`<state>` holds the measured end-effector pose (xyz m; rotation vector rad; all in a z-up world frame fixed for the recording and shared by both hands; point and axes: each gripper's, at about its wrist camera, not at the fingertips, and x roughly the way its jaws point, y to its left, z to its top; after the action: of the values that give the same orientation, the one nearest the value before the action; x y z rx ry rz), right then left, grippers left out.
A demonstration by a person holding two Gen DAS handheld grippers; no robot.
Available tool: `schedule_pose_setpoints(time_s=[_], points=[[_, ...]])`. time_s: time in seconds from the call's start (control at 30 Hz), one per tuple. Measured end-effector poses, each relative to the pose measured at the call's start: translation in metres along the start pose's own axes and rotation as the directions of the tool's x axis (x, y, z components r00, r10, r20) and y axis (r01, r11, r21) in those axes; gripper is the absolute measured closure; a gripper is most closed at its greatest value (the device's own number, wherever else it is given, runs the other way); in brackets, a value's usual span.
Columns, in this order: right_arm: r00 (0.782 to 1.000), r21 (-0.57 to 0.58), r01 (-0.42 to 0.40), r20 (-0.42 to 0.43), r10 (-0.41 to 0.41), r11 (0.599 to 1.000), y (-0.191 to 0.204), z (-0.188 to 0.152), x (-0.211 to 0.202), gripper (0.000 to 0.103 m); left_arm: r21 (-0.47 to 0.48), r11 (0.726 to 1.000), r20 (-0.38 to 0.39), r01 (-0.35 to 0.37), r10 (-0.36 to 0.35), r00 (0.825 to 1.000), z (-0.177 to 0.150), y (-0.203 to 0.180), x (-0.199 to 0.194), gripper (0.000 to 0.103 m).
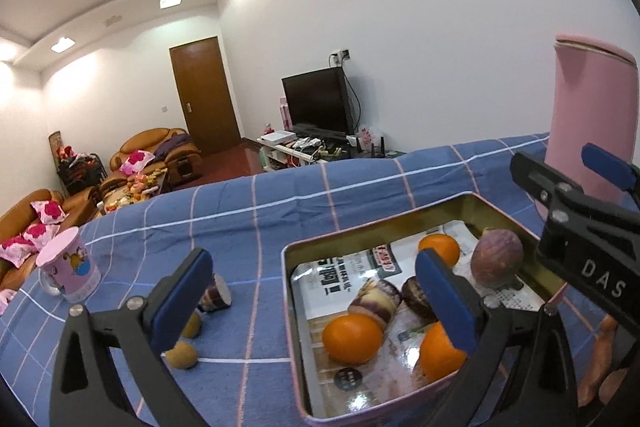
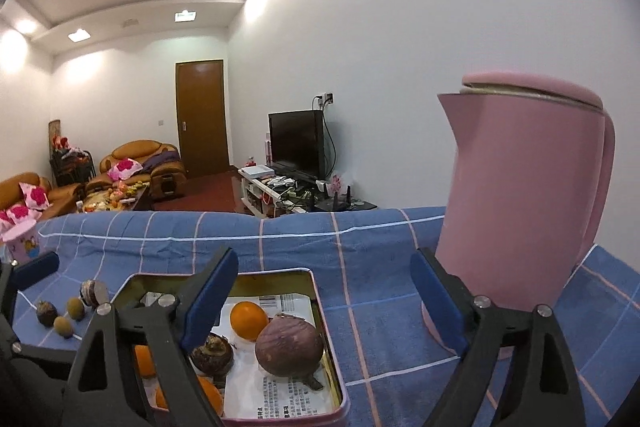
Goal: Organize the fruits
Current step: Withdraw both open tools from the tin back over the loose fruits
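Hovering released, the left gripper [image 1: 316, 287] straddles the tin [image 1: 400, 225] rim; oranges [image 1: 352, 333] inside, small fruits [image 1: 182, 354] and mug [image 1: 68, 267] beside. Right view: right gripper [image 2: 324, 301] empty, spread; purple fruit [image 2: 289, 346] in tin; pink kettle [image 2: 520, 195] close behind its right finger.

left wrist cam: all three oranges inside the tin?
Yes, three oranges lie on the printed paper inside the tin; none shows on the blue cloth outside it.

The blue checked cloth [image 2: 380, 239] carries a tin [image 2: 324, 327], pink kettle [image 2: 520, 195], cup [image 1: 70, 267], perhaps small fruits [image 2: 66, 311].
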<state>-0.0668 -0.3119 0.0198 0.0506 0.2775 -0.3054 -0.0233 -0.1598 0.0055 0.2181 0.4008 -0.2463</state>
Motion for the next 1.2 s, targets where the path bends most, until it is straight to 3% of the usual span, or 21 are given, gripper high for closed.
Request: schedule_pose_setpoints(time_s=[0.43,0.6,1.2], points=[[0.999,0.060,0.044,-0.019,-0.043,0.997,0.000,-0.005,-0.014,0.014,-0.057,0.998,-0.029,0.018,-0.020,0.999,-0.010,0.027,-0.006,0.000],[0.999,0.109,0.022,-0.027,-0.020,0.994,0.007,-0.009,-0.026,0.014,-0.068,0.998,-0.043,0.014,-0.017,0.999,-0.013,0.036,-0.006,0.000],[0.999,0.117,-0.002,-0.038,0.007,0.993,0.053,-0.015,-0.042,0.014,-0.112,0.994,-0.084,-0.017,0.008,0.996,-0.027,0.087,-0.005,0.000]])
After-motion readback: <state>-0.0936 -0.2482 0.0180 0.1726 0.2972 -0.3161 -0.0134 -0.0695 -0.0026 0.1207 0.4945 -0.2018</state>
